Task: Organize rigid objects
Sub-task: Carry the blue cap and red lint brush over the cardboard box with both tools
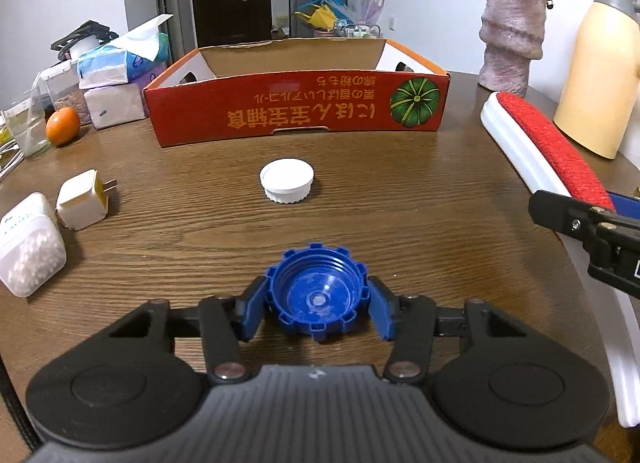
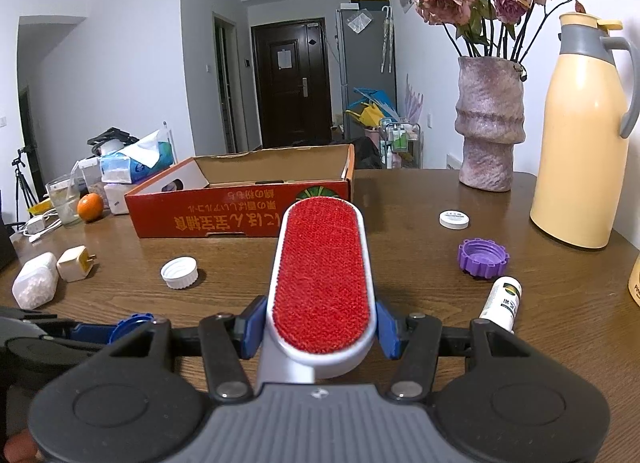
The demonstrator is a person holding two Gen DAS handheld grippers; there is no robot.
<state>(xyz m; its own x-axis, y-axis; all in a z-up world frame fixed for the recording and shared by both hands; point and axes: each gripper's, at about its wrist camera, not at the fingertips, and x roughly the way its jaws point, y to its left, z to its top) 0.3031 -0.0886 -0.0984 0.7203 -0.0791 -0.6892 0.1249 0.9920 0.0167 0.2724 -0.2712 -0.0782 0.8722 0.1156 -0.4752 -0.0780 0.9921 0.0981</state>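
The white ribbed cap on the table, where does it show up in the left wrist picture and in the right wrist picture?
Left wrist view: the white ribbed cap lies centre frame, between the red cardboard box and the blue cap.
Right wrist view: it lies left of centre, left of the lint brush, in front of the box.
Shared landmark: the red cardboard box, just behind the cap in both views.

white walls (image 2: pixel 132 63), dark door (image 2: pixel 290 79), wooden table (image 1: pixel 400 191)
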